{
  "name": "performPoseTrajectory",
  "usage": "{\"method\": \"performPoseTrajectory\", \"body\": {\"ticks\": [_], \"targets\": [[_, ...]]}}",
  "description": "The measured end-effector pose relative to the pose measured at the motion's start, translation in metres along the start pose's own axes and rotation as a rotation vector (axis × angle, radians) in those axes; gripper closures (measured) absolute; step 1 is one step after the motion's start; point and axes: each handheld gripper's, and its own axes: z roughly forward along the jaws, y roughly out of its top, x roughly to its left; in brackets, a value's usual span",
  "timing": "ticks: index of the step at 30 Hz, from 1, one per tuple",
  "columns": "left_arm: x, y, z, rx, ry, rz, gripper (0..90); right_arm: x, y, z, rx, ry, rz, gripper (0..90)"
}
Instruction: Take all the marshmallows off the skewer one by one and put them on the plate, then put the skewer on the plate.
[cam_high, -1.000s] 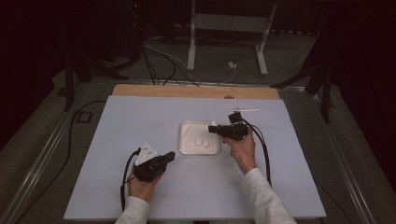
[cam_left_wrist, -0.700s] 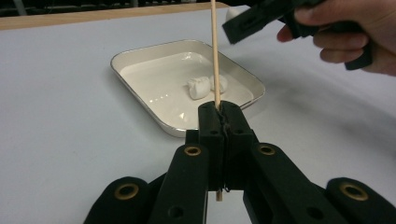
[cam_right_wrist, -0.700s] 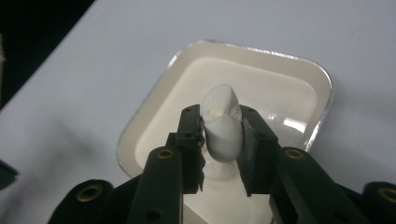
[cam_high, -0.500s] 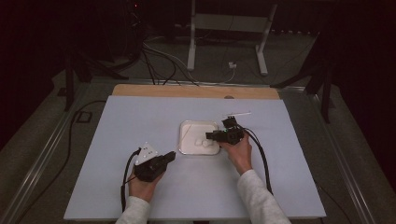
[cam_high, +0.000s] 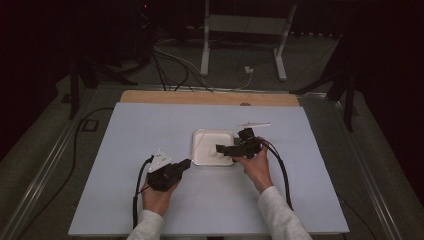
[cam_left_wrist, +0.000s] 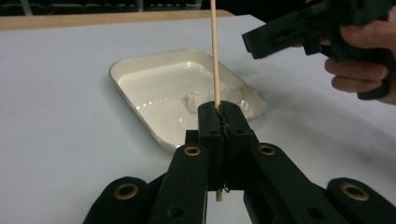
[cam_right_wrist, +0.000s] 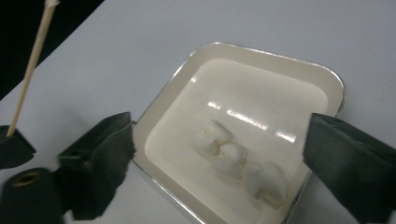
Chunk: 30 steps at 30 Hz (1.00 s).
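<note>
A white tray (cam_high: 200, 136) sits mid-table with three white marshmallow pieces (cam_right_wrist: 233, 158) in a row on its floor. My left gripper (cam_left_wrist: 223, 108) rests at the tray's near left corner, shut on a thin wooden skewer (cam_left_wrist: 215, 51) that stands upright. From the right, my right gripper (cam_high: 220, 148) reaches over the tray. Its jaws have just been opening and now stand wide apart (cam_right_wrist: 219, 135), above the marshmallows and touching none. In the right gripper view the skewer (cam_right_wrist: 30, 70) rises at the far left.
A thin white stick (cam_high: 254, 124) lies on the pale table cover beyond the right hand. The table's wooden far edge (cam_high: 210, 97) borders a floor with cables and a metal stand (cam_high: 206, 45). A cable trails from each gripper toward the near edge.
The right gripper's jaws have gone from nearly shut to wide open over the tray. The left gripper and its skewer have stayed put.
</note>
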Motion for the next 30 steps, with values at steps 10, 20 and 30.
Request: {"method": "performPoseTrajectory", "body": {"ticks": [10, 20, 30], "targets": [[-0.004, 0.019, 0.02, -0.026, 0.035, -0.042, 89.7, 0.002, -0.009, -0.025, -0.094, 0.023, -0.016, 0.4], [-0.005, 0.034, 0.041, -0.009, 0.058, -0.055, 89.6, -0.002, -0.022, -0.042, -0.14, -0.003, -0.057, 0.0], [-0.002, 0.038, 0.061, 0.026, 0.091, -0.068, 89.6, -0.005, -0.044, -0.072, -0.192, -0.032, -0.102, 0.0]]}}
